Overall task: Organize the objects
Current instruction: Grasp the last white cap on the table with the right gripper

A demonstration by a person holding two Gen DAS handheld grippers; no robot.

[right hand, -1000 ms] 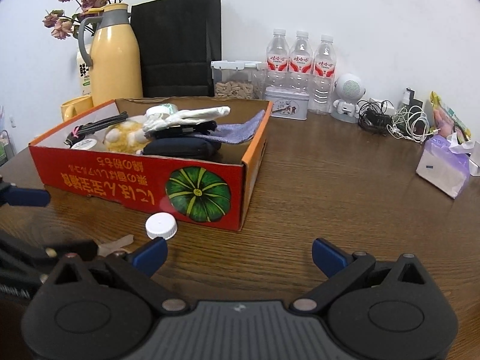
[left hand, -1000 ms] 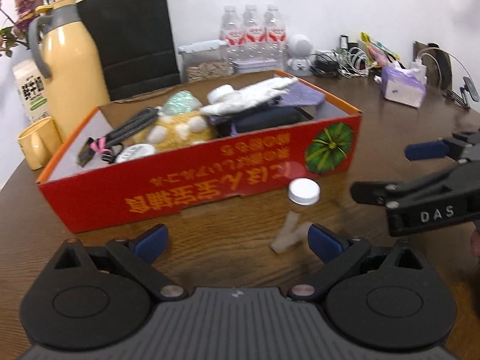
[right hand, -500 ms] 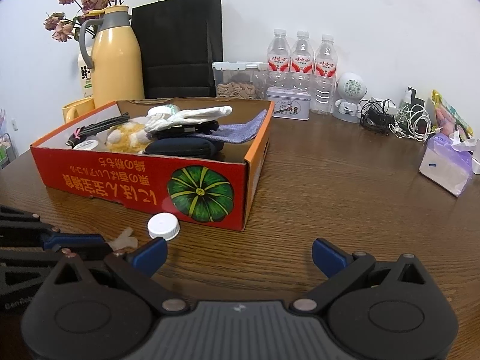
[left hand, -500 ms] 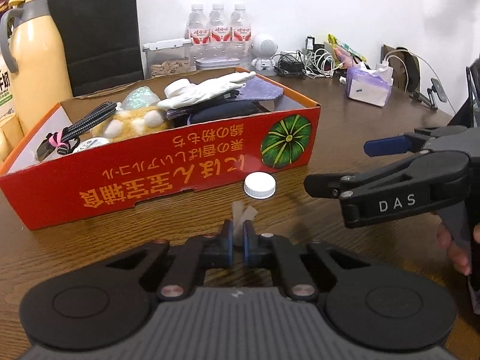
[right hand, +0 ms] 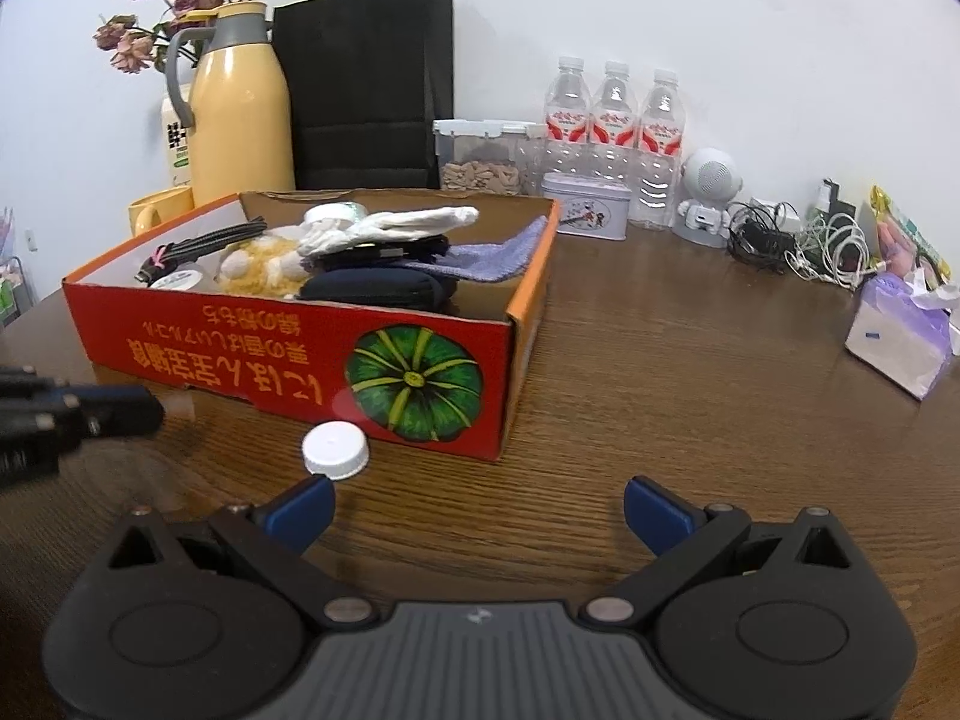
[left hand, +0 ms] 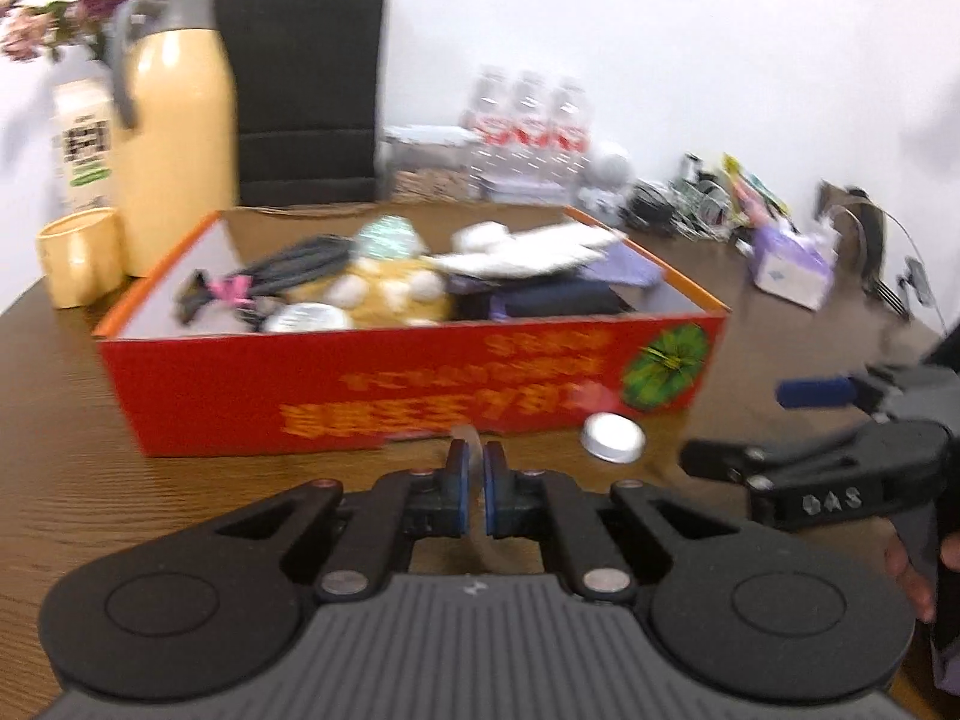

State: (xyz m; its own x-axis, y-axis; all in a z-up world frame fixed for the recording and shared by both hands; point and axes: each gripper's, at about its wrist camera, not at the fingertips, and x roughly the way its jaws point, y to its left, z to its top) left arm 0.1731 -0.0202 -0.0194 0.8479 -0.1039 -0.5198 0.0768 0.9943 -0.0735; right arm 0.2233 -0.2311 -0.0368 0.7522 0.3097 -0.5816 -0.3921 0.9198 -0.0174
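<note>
Fingers of the left gripper (left hand: 471,483) are pressed almost together, pinching a thin, clear plastic piece (left hand: 470,439) that protrudes between the blue pads; what the piece is cannot be told through the blur. Its jaws have just been closing, with that piece between them. Fingers of the right gripper (right hand: 479,507) stand spread wide, with nothing between them, low over the wooden table (right hand: 690,372).

A white bottle cap (right hand: 335,450) lies on the table, just beside the near wall of the red cardboard box (right hand: 288,354), close to that box's front right corner and the green pumpkin print. In the left wrist view the cap lies ahead and to the right of the pinched piece, apart from it.

The box holds a white glove (right hand: 414,223), a purple cloth (right hand: 498,252), a dark pouch (right hand: 375,288), a yellow plush item (right hand: 264,261) and a black strap (right hand: 204,240).

Along the table's far edge stand a yellow thermos jug (right hand: 240,114), a black paper bag (right hand: 366,84), three water bottles (right hand: 612,132) and a small tin (right hand: 585,213). A purple tissue pack (right hand: 900,330) lies near the right edge.
</note>
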